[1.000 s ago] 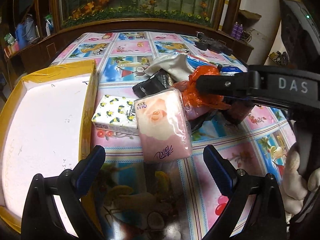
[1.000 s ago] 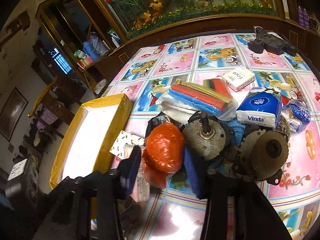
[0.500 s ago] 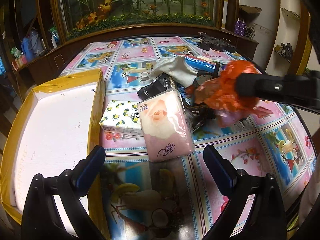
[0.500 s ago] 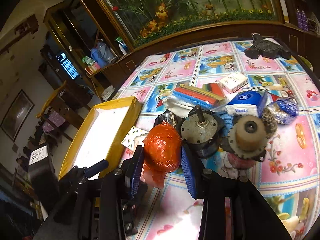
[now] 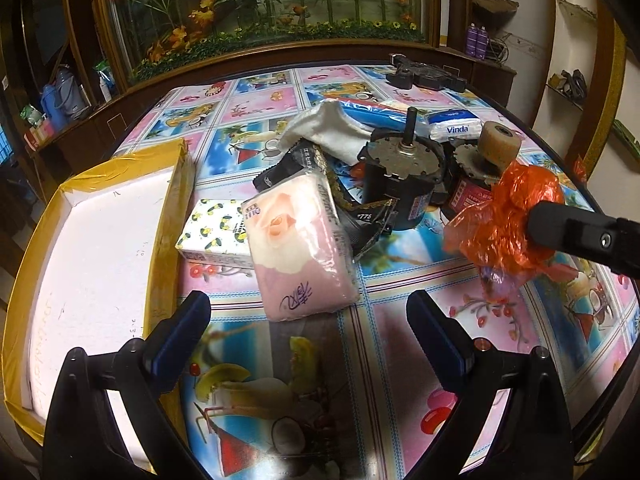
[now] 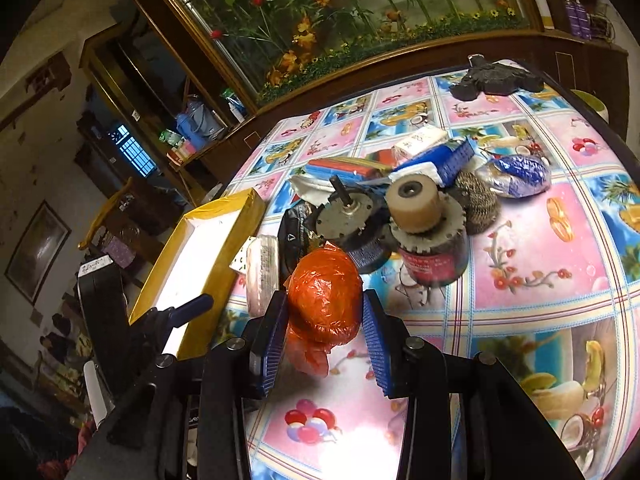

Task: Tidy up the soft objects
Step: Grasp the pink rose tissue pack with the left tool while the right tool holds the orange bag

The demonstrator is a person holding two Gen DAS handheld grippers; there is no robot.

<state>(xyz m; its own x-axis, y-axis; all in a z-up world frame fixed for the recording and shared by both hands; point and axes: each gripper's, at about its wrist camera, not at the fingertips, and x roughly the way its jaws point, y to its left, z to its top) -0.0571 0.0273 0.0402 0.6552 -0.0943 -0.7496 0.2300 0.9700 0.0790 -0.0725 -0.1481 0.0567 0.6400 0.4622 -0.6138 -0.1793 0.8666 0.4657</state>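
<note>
My right gripper is shut on a crumpled orange plastic bag and holds it above the tablecloth; the bag also shows at the right of the left wrist view. My left gripper is open and empty, just short of a pink tissue pack. A lemon-print tissue box lies beside it, against the yellow-edged white foam box. A white cloth and a blue Vinda tissue pack lie farther back.
Two metal motors stand in the pile, with a black packet, a steel scourer, a blue mesh bag and coloured packs. A black object lies at the far edge.
My right gripper has lifted the orange bag off the pile and drawn it back toward the right and near side. The left gripper has barely moved.
</note>
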